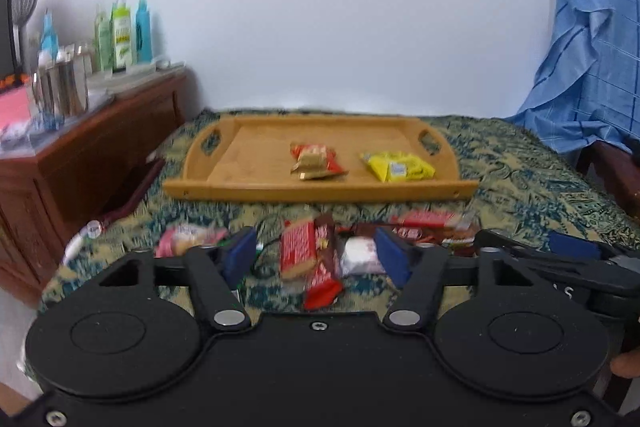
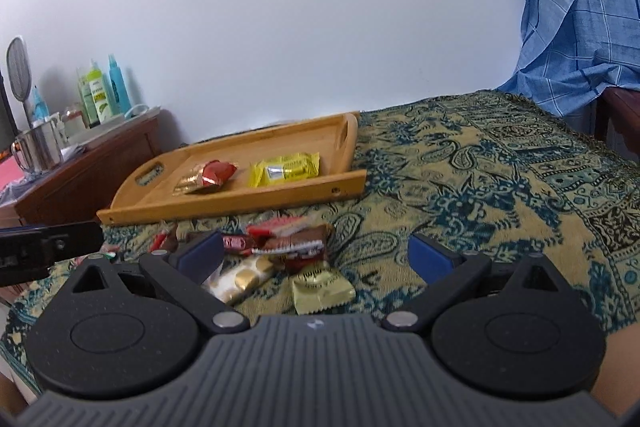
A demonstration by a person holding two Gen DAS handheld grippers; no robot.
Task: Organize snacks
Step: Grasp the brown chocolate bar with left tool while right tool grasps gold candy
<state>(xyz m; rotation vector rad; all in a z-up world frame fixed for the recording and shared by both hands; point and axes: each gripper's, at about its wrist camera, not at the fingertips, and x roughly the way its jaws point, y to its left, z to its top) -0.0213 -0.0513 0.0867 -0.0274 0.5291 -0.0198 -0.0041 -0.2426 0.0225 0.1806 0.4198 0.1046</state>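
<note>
Left tool (image 1: pixel 316 259) half open, straddling red-and-brown wrapped snack bars (image 1: pixel 310 261) lower centre, pads not touching. Right tool (image 2: pixel 316 259) wide open, empty. Rectangular wooden tray (image 1: pixel 320 189) mid-frame. Risk: grabbing two overlapping wrappers, one slipping out.

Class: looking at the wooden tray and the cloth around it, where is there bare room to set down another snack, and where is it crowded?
Free: the left part of the wooden tray, between its left handle and the red-and-gold snack packet; also the patterned cloth right of the tray. Crowded: the pile of loose wrapped snacks on the cloth in front of the tray. The yellow snack packet fills the tray's right part.
</note>
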